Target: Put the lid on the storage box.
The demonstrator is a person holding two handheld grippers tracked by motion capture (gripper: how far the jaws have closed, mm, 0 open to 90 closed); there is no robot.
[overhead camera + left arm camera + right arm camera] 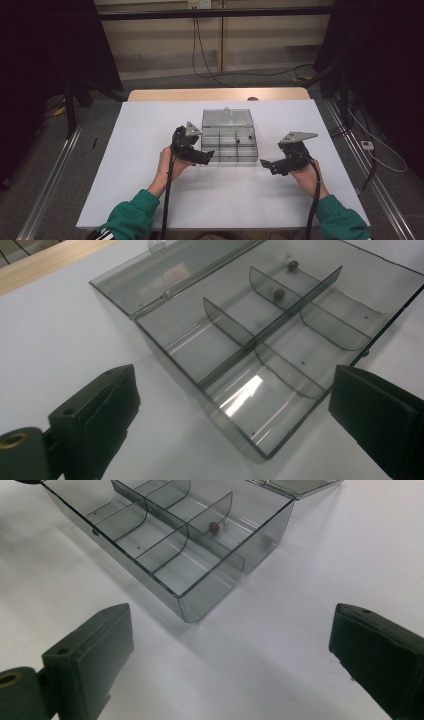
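Smoky clear-plastic divided box (229, 142) is sitting mid-frame on the white table (150, 190), lid lying open behind | one small brown bead (214, 527) is resting inside | we are holding left gripper (207, 156) released at its near-left corner | right gripper (266, 165) released, lower right, apart.

3 cameras, 1 fixed overhead and 1 riding on each pair of tongs.

The high view hangs above the person's side and looks forward and down, taking in the whole white worktop (150, 165) from some way off, with the floor and wall beyond. The left gripper view sits low and close, looking along the left tongs (235, 420) at the near corner of the clear divided box (270, 340). The right gripper view, just as low and close, looks along the right tongs (230, 655) at the box's opposite corner. All 3 views share that box and the worktop around it.
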